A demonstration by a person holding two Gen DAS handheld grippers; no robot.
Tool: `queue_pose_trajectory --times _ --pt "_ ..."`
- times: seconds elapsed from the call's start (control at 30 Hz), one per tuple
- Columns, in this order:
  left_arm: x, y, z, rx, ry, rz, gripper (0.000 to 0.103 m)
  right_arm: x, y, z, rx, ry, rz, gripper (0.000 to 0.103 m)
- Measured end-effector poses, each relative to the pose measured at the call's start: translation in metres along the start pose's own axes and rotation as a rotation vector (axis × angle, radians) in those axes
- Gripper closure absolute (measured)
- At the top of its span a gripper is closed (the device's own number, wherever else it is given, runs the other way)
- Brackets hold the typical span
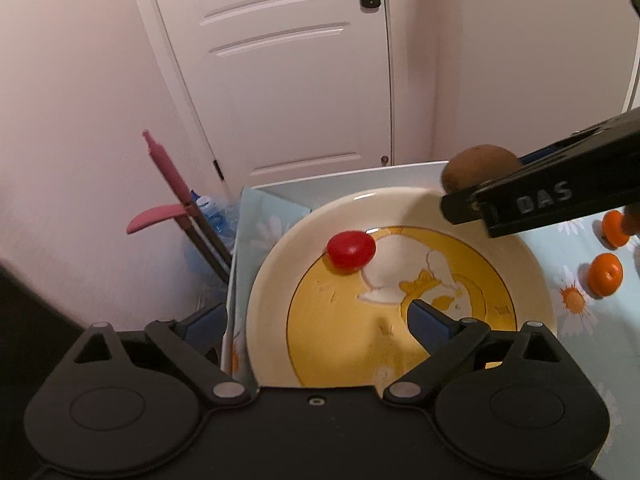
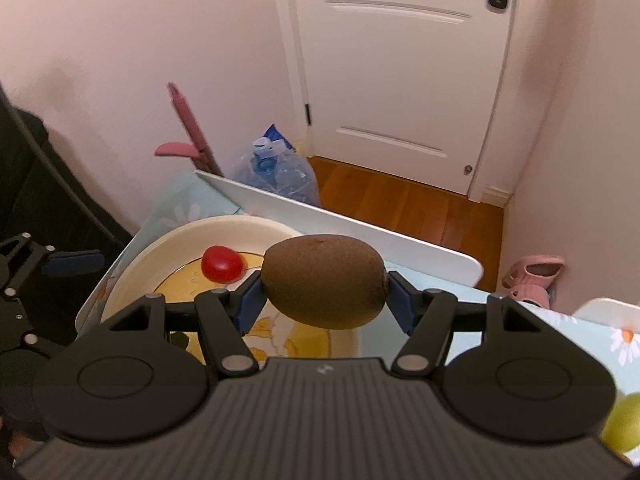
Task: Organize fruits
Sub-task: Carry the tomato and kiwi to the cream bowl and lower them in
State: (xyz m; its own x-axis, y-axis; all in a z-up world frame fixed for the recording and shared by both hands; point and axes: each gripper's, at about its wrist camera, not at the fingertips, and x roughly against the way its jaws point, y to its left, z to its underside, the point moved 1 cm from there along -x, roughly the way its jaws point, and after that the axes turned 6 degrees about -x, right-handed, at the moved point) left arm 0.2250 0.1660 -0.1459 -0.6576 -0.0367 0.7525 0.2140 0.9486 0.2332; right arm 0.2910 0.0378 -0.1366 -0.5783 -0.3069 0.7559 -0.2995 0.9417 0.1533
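The door [image 2: 404, 80] fills the far wall at 12 o'clock, white with a black handle, wooden floor [image 2: 408, 204] at its foot. The tabletop [image 1: 580, 240], under a pale blue daisy cloth, runs from 6 to 3 o'clock in the left wrist view. On it sits the plate [image 1: 272, 264], cream-rimmed with a yellow picture in its well, taking up the middle of that view.

The left tool [image 1: 316, 320] hangs over the plate's near edge, jaws spread wide and gripping nothing; one blue pad [image 1: 424, 320] stands over the yellow well at 5 o'clock. The right tool [image 2: 324, 284] is clenched on the kiwi [image 2: 324, 280], a blue pad pressed to each end, holding it in the air above the plate's rim at 1 o'clock of the plate as the left wrist view shows it.

A pink-handled broom [image 1: 164, 184] leans at the wall at 9 o'clock, a crumpled water bottle [image 2: 276, 172] beside it. Pink slippers [image 2: 532, 276] lie on the floor at 3 o'clock.

Two oranges [image 1: 606, 274] rest on the cloth at 3 o'clock, well apart from the plate. A green fruit [image 2: 624, 424] shows partly at 4 o'clock in the right wrist view. The tomato [image 1: 351, 250], red and small, lies in the plate at 11 o'clock of its well, touched by neither tool.
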Motion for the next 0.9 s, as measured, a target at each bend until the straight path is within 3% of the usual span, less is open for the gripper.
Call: queue_pose_trajectory --times 0.63,0.67,0.73,0.8,0.9 --pt "0.005 0.014 0.016 0.074 0.033 -0.012 0.004 -0.038 0.043 0.016 0.196 0.005 -0.002 0.023" --pt "0.005 0.014 0.016 0.076 0.033 -0.012 0.004 -0.036 0.043 0.017 0.203 -0.009 0.005 0.018" --pt "0.007 0.014 0.018 0.081 0.034 -0.009 0.004 -0.028 0.045 0.018 0.215 -0.059 0.017 0.000" --pt "0.008 0.013 0.019 0.080 0.034 -0.008 0.004 -0.021 0.043 0.017 0.215 -0.102 0.029 0.000" --pt "0.013 0.011 0.021 0.078 0.037 -0.008 0.004 -0.018 0.039 0.016 0.201 -0.095 0.036 0.000"
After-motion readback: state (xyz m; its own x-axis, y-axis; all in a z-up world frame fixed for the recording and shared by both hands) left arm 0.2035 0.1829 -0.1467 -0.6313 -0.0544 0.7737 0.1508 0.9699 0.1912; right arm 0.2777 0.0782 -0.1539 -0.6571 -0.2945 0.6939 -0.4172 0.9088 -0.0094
